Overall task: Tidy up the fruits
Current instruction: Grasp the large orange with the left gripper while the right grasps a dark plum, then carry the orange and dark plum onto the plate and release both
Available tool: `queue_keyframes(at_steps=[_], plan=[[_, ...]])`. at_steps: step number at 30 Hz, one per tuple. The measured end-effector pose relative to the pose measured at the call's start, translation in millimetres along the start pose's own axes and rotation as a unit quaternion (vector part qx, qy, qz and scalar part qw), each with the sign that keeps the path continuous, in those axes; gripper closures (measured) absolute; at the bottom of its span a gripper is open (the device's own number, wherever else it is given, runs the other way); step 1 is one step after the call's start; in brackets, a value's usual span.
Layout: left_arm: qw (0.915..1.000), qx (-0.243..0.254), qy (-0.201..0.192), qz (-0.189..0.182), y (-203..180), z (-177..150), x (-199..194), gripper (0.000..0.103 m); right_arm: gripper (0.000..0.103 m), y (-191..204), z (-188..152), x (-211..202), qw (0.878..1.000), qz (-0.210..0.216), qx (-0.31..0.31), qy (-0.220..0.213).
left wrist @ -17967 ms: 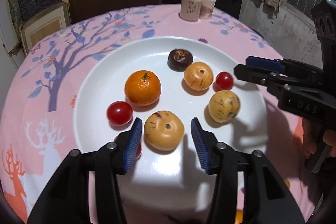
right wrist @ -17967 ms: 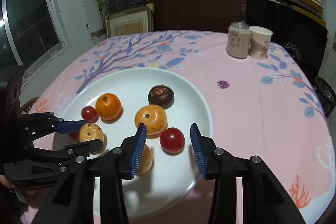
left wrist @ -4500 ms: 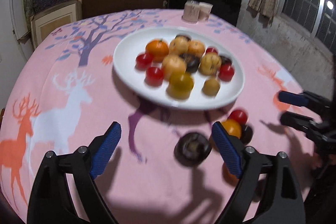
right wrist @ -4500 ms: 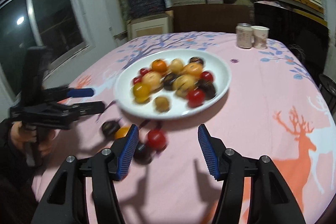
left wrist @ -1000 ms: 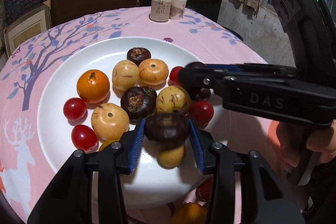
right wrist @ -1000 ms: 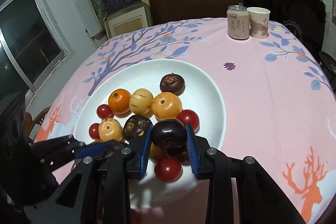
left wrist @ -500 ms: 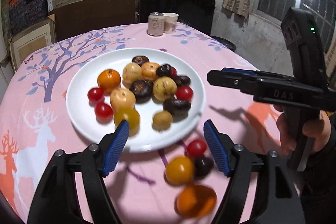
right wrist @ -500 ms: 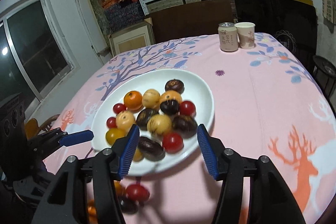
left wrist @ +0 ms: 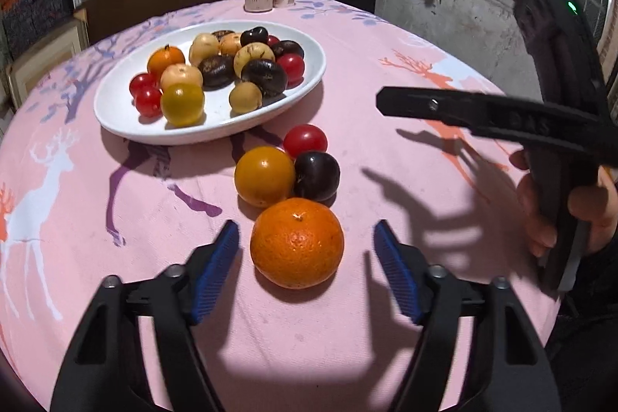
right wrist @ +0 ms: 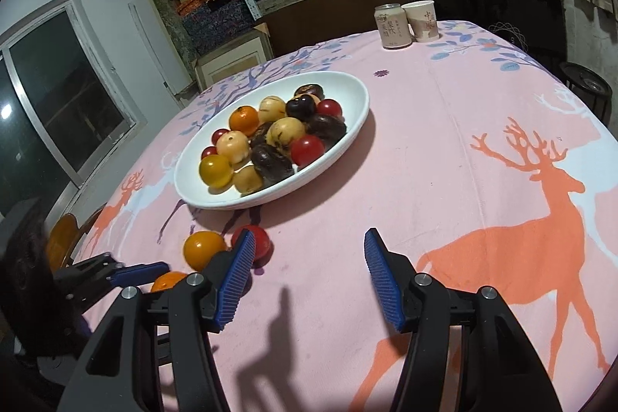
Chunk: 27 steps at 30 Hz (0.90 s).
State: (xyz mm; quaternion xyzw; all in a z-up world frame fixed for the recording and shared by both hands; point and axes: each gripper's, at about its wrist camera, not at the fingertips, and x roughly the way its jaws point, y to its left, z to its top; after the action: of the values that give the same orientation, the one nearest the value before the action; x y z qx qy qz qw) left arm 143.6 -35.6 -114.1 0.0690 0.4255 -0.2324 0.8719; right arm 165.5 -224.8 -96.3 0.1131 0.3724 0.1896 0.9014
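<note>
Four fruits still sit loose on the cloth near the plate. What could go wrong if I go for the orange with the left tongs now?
1. The orange touches the yellow tomato and dark plum; closing the left tongs may nudge them rolling.
2. The white plate is already crowded, so another fruit could roll off.
3. The right tongs hang open nearby and the two could collide.

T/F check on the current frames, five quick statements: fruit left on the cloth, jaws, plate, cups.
1. Four fruits lie on the tablecloth outside the plate. True.
2. The left gripper is clamped on the orange. False: the orange lies between open jaws, with gaps on both sides.
3. The right gripper holds nothing. True.
4. The plate is empty. False: it is piled with fruit.
5. The can and paper cup stand on the plate. False: they stand on the cloth at the far edge.
</note>
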Motion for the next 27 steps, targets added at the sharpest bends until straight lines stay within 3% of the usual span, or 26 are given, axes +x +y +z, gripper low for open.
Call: queue_keyframes(at_steps=[2,6,11,13,19,23,27], plan=[[0.9995,-0.021,0.013,-0.019,8.6,-0.4,5.2,0.057,0.043,4.3,-3.1,0.5,1.000,0.000,-0.010,0.009],[0.9957,-0.075,-0.013,-0.052,30.2,-1.7,-3.0,0.058,0.043,14.6,-5.8,3.0,0.999,0.004,-0.029,0.026],[0.9950,-0.080,-0.059,-0.005,31.8,-2.9,-20.8,0.057,0.044,42.4,-11.4,18.1,0.995,0.014,-0.079,0.062],[0.9948,-0.085,-0.055,0.000,34.7,-2.1,-19.6,0.057,0.051,50.8,-13.1,27.3,0.993,0.012,-0.090,0.079],[0.9933,-0.111,-0.032,0.001,47.9,-0.6,-11.5,0.057,0.056,65.0,-11.9,46.1,0.988,-0.001,-0.116,0.101],[0.9931,-0.113,-0.030,0.000,48.8,-0.8,-9.6,0.057,0.070,74.8,-12.9,52.1,0.986,0.000,-0.133,0.105],[0.9927,-0.117,-0.026,-0.002,50.5,-1.0,-8.6,0.057,0.071,79.9,-16.3,46.3,0.984,-0.003,-0.148,0.096]])
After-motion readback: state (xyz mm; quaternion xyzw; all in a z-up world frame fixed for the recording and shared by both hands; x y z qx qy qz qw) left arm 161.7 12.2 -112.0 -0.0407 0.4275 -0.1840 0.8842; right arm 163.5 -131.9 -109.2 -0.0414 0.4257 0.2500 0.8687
